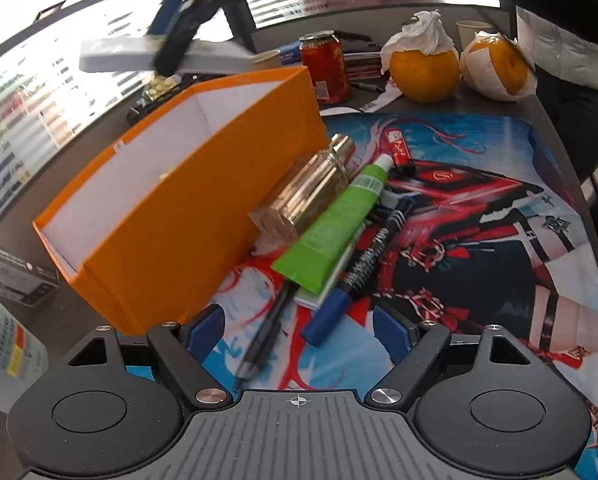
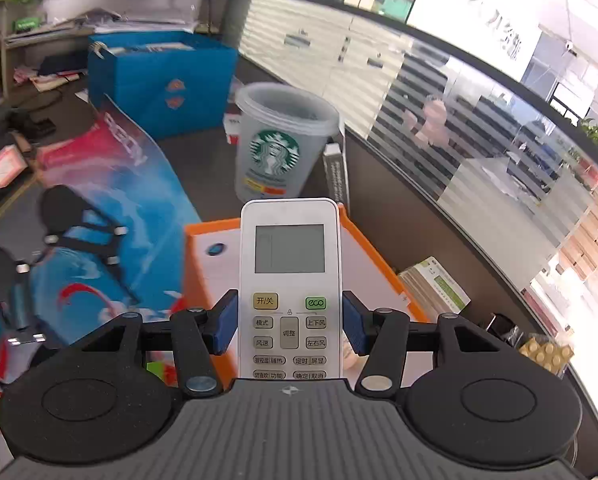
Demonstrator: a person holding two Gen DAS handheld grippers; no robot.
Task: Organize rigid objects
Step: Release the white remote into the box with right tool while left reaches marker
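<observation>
Meanwhile, left to right:
Orange box [image 1: 171,216]: on the desk, open-topped, likely the bin for collected items.
Right gripper [image 2: 290,322]: clamped on white remote [image 2: 290,280], carried above the box, apparently for dropping in.
Left gripper [image 1: 298,332]: jaws wide, nothing between them, hovering low over the printed mat [image 1: 479,208].
Pens, green tube [image 1: 335,220], glass bottle [image 1: 303,196]: piled just beside the box, probably awaiting pickup.

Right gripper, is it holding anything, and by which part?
Yes: the right gripper holds a white remote control, pads clamped on the two long sides of its lower, button half, screen end pointing away over the orange box.
</observation>
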